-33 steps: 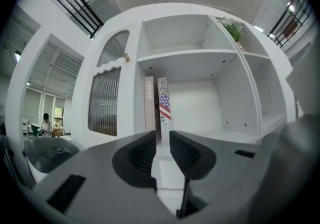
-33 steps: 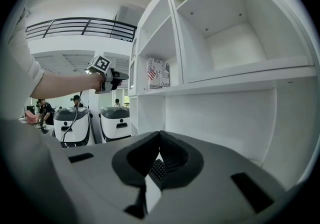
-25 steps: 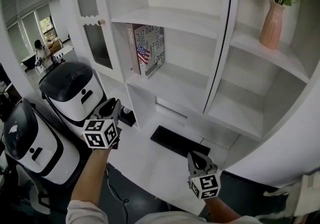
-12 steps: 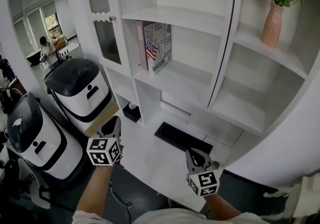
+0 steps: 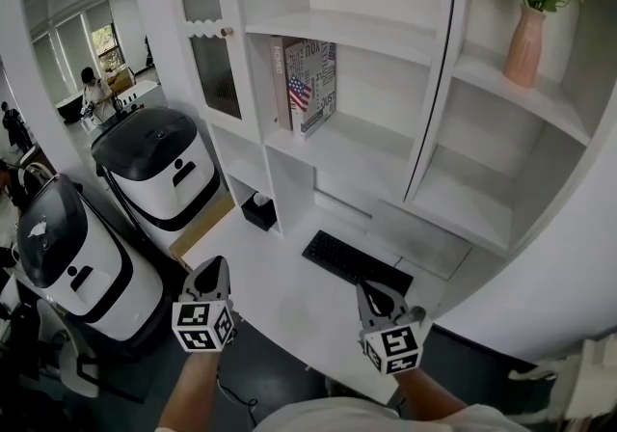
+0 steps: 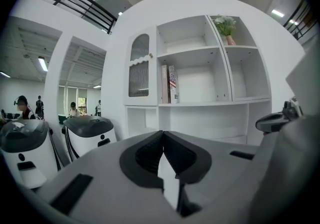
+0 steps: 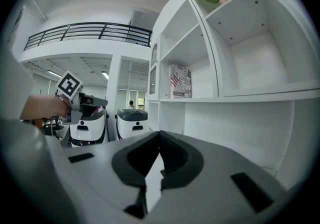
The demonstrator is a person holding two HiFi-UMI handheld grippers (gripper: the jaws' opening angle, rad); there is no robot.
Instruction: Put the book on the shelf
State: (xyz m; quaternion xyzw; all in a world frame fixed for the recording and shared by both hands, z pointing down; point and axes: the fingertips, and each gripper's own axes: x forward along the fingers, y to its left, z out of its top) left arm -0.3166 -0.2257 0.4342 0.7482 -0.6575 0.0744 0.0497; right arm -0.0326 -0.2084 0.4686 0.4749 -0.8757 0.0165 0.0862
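Note:
The book (image 5: pixel 313 83), with a flag and print on its cover, stands upright on a white shelf (image 5: pixel 357 146) beside a darker volume. It also shows as the book (image 6: pixel 172 84) and the book (image 7: pixel 180 81) in the gripper views. My left gripper (image 5: pixel 214 268) is low at the desk's near left edge, far from the book. Its jaws have just been closing and now meet with nothing between them, as the left gripper (image 6: pixel 162 137) shows. My right gripper (image 5: pixel 372 290) hovers by the desk's front edge, and the right gripper (image 7: pixel 160 138) is shut and empty.
A black keyboard (image 5: pixel 355 264) lies on the white desk (image 5: pixel 280 295). A small black box (image 5: pixel 258 211) sits under the shelves. A pink vase (image 5: pixel 525 35) with a plant stands top right. Two white-and-black machines (image 5: pixel 154 165) (image 5: pixel 67 256) stand at left. People are far behind.
My left gripper has dropped and drawn back from the shelves toward the desk's near edge, and its jaws have closed. The right gripper has barely shifted.

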